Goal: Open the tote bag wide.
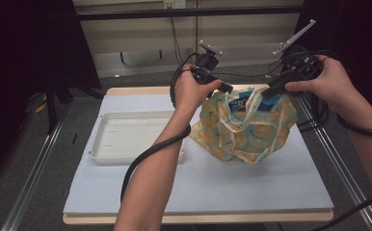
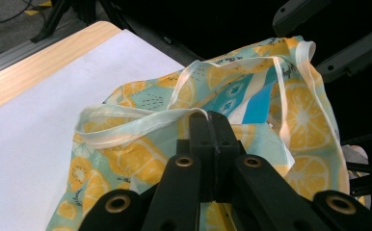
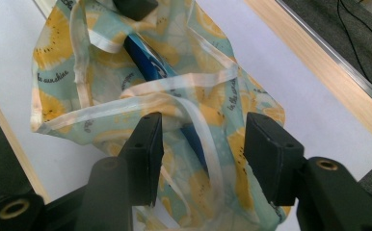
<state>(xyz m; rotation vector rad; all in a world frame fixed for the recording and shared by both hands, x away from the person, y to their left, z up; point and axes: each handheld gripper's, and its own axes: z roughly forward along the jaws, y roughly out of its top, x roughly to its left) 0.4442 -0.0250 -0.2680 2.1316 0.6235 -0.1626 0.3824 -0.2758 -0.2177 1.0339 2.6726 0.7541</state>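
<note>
Left tool (image 1: 226,88) sits pinched together on the pale rim strap (image 2: 140,126) of the fabric bag (image 1: 244,126), the two black jaws meeting with the strap caught at their tips, as the left gripper view shows. To the left of that hand, a white tray (image 1: 126,137) lies on the light sheet covering the tabletop (image 1: 232,185), just beside the bag's left side. The bag itself rests near the far middle of the tabletop, printed with yellow citrus slices on a pale green ground, its mouth held up and open. Inside it a blue package (image 3: 148,65) shows, lying against the inner wall of the fabric. A second pale handle strap (image 3: 208,144) runs loose across the opening. Further right, the right tool (image 1: 271,90) hovers at the bag's far right rim; its jaws stand apart, the pads pressing on nothing, with the loose strap and bag fabric visible in the gap between them in the right gripper view. Cables trail from both tools along the person's forearms.
</note>
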